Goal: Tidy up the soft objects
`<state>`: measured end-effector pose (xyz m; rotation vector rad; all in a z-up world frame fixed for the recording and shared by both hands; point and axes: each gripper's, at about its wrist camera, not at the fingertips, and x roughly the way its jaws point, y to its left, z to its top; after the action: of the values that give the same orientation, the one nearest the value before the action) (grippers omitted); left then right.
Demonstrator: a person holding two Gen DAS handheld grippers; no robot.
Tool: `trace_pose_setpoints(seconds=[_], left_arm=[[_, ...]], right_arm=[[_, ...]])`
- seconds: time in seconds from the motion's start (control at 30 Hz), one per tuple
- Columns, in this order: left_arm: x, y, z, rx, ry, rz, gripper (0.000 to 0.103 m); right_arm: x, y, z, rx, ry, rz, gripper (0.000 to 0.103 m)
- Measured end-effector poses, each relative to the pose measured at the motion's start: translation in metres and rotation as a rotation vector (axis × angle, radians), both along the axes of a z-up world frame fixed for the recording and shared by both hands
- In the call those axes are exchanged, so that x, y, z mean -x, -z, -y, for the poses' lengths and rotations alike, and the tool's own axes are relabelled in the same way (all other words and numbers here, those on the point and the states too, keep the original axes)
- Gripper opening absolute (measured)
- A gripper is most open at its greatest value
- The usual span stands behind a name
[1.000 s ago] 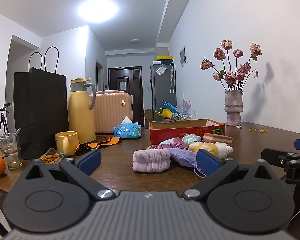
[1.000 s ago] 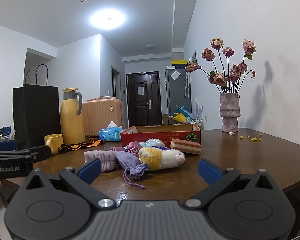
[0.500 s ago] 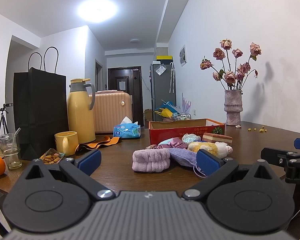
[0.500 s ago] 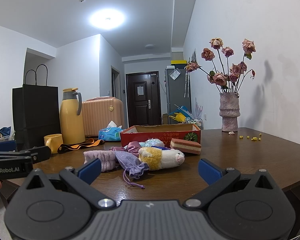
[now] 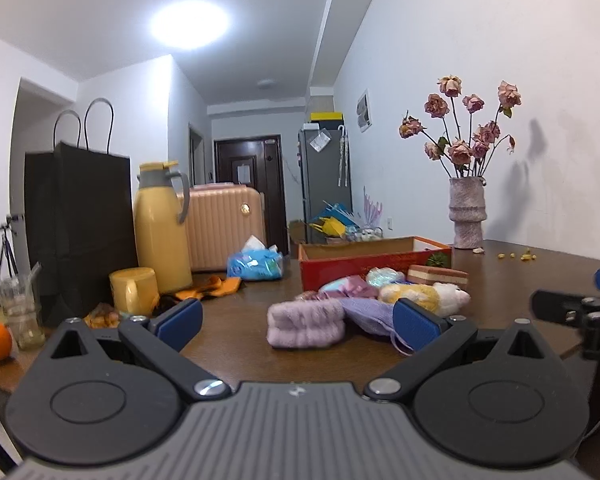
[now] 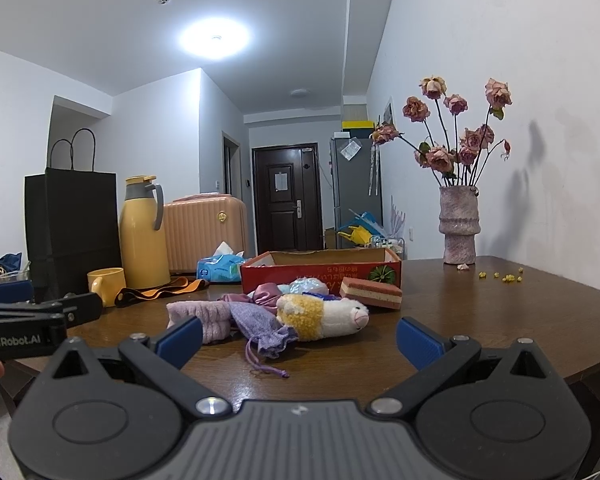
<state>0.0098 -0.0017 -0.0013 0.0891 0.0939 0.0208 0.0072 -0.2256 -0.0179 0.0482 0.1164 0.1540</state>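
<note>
Yellow flask point(image 5: 162, 226), mug point(image 5: 134, 290), rose vase point(image 5: 467, 213).

We see a home | ahead of claw: suitcase point(image 6: 204, 232), fridge point(image 6: 356, 192), entry door point(image 6: 286, 196), vase of dried roses point(image 6: 459, 228)

The table point(image 6: 480, 320) was dark wood with a soft gloss. On it lay a fuzzy lilac towel point(image 5: 306, 320), a coarse woven purple pouch point(image 6: 260, 326), a woolly plush toy point(image 6: 320, 314) and a shiny satin cloth point(image 6: 266, 294). The red box point(image 6: 320, 272) looked like printed cardboard, the vase point(image 6: 459, 226) rough and matt.
</note>
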Motion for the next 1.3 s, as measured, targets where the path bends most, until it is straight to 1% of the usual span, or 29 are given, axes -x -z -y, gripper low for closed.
trace_pose_setpoints(seconds=[0.07,0.2,0.27,0.4,0.47,0.53,0.57,0.67,0.73,0.8,0.83,0.87,0.9,0.97,1.0,1.07,1.13,1.2,1.27,1.3], left_arm=[[-0.01,-0.001,-0.004,-0.004,-0.009,0.014,0.103],[-0.042,0.003,-0.01,-0.017,-0.014,-0.008,0.103],[-0.062,0.009,-0.011,-0.028,-0.016,-0.042,0.103],[-0.107,0.02,-0.017,-0.018,-0.006,-0.146,0.103],[-0.127,0.019,-0.023,0.009,0.012,-0.184,0.103],[-0.146,0.016,-0.031,0.054,0.028,-0.216,0.103],[-0.158,0.012,-0.037,0.079,0.035,-0.223,0.103],[-0.192,0.005,-0.048,0.108,0.024,-0.235,0.103],[-0.219,0.003,-0.058,0.146,0.011,-0.282,0.098],[-0.243,0.005,-0.069,0.209,0.028,-0.359,0.082],[-0.253,0.008,-0.074,0.239,0.045,-0.394,0.077],[-0.258,0.011,-0.078,0.265,0.058,-0.426,0.064],[-0.263,0.016,-0.082,0.288,0.078,-0.458,0.049],[-0.266,0.025,-0.087,0.311,0.116,-0.501,0.037],[-0.265,0.029,-0.089,0.314,0.121,-0.519,0.028],[-0.255,0.035,-0.092,0.33,0.136,-0.533,0.023],[-0.24,0.037,-0.092,0.334,0.141,-0.517,0.023],[-0.222,0.039,-0.092,0.316,0.146,-0.493,0.021],[-0.207,0.044,-0.091,0.309,0.155,-0.504,0.021],[-0.203,0.044,-0.09,0.303,0.166,-0.505,0.021]], right_arm=[[-0.005,-0.002,0.002,0.014,0.016,0.013,0.103],[-0.03,0.001,0.001,0.045,0.016,0.001,0.103],[-0.049,0.006,0.0,0.036,-0.013,-0.024,0.103],[-0.089,0.01,-0.005,0.012,-0.058,-0.095,0.103],[-0.107,0.009,-0.008,0.001,-0.088,-0.121,0.103],[-0.124,0.005,-0.013,-0.003,-0.108,-0.141,0.103],[-0.135,0.003,-0.017,0.006,-0.121,-0.156,0.103],[-0.163,-0.005,-0.028,0.026,-0.151,-0.188,0.103],[-0.18,-0.01,-0.034,0.006,-0.179,-0.218,0.103],[-0.194,-0.014,-0.041,-0.025,-0.225,-0.247,0.102],[-0.199,-0.014,-0.046,-0.03,-0.251,-0.267,0.099],[-0.205,-0.014,-0.052,-0.036,-0.291,-0.286,0.093],[-0.21,-0.012,-0.057,-0.043,-0.324,-0.303,0.087],[-0.219,-0.008,-0.066,-0.064,-0.4,-0.355,0.072],[-0.223,-0.005,-0.07,-0.077,-0.429,-0.378,0.068],[-0.23,0.001,-0.076,-0.107,-0.465,-0.412,0.054],[-0.234,0.003,-0.08,-0.136,-0.464,-0.42,0.051],[-0.236,0.0,-0.082,-0.145,-0.463,-0.41,0.051],[-0.237,-0.002,-0.087,-0.138,-0.474,-0.402,0.051],[-0.238,-0.002,-0.092,-0.138,-0.497,-0.396,0.051]])
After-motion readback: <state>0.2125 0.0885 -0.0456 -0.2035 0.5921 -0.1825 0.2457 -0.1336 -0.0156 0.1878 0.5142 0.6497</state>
